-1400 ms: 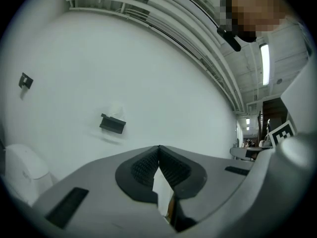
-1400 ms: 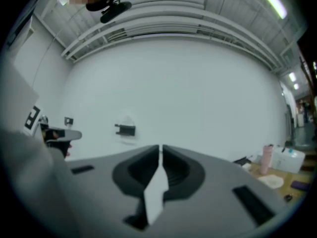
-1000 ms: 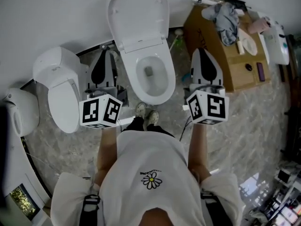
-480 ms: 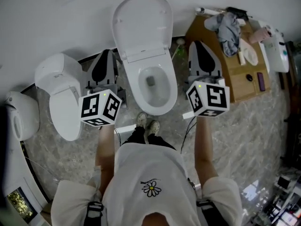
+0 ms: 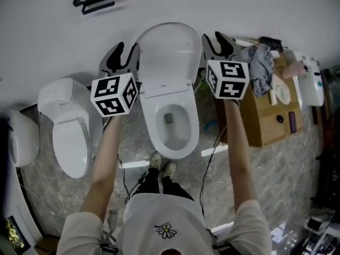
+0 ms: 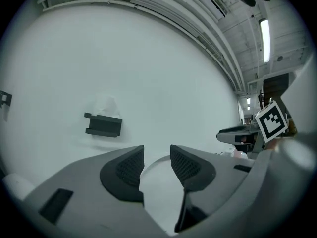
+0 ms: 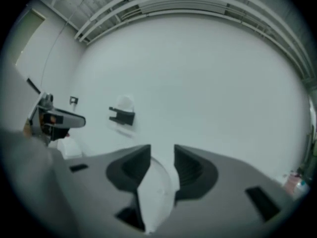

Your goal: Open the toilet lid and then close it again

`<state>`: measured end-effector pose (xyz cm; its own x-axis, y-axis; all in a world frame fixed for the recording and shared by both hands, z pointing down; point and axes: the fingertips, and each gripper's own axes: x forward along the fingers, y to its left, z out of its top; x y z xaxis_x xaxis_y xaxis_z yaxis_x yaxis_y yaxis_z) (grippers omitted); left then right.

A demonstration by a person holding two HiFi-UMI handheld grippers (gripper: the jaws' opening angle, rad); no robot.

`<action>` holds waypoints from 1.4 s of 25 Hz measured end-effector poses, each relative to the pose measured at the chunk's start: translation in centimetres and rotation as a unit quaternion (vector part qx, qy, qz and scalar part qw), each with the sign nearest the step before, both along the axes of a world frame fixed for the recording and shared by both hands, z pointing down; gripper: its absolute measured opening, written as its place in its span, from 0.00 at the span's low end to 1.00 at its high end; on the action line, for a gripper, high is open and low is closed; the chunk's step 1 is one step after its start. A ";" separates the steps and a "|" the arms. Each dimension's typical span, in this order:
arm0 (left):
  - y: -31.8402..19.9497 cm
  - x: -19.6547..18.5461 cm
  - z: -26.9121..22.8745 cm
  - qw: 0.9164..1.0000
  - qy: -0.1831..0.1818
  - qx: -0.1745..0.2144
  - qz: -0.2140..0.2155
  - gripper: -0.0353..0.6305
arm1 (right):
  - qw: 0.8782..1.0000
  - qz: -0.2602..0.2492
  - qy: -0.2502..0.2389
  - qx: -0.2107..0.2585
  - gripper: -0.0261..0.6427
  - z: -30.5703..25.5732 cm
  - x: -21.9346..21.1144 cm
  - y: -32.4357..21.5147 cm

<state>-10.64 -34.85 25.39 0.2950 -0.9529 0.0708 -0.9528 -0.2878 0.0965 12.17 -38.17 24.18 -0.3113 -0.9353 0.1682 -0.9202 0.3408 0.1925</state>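
Flanking upright white oval plastic toilet lid (image 5: 166,54) (leaning at white wall (image 5: 223,4), above open white ceramic bowl (image 5: 172,142)) with left gripper (image 5: 127,48) and right gripper (image 5: 214,37). Having just been opening both pairs of fingers (image 6: 130,165); now straddling lid's side edges, released, not pressing.

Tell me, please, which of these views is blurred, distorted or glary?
Head view: sharp, evenly lit, wide-angle bowing at the edges. Left gripper view: fisheye circle with black corners, ceiling lamp glaring at upper right. Right gripper view: same fisheye, softer overall, smeared at its left edge.
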 end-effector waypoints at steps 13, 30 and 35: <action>-11.1 0.4 10.3 0.991 -0.049 -0.120 -0.015 0.38 | 0.985 0.004 0.147 -0.093 0.28 10.7 -1.5 -11.0; -15.3 0.4 14.3 0.985 -0.087 -0.146 -0.026 0.29 | 0.959 0.044 0.255 -0.116 0.17 15.1 -1.8 -15.7; -15.5 0.6 14.4 0.984 -0.112 -0.137 -0.023 0.26 | 0.954 0.058 0.277 -0.096 0.11 15.1 -1.4 -15.9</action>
<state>-10.05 -50.30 39.77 0.2001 -0.9005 0.3860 -0.9702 -0.2371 -0.0501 10.76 -54.09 39.29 -0.0218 -0.8932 0.4491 -0.7294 0.3214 0.6039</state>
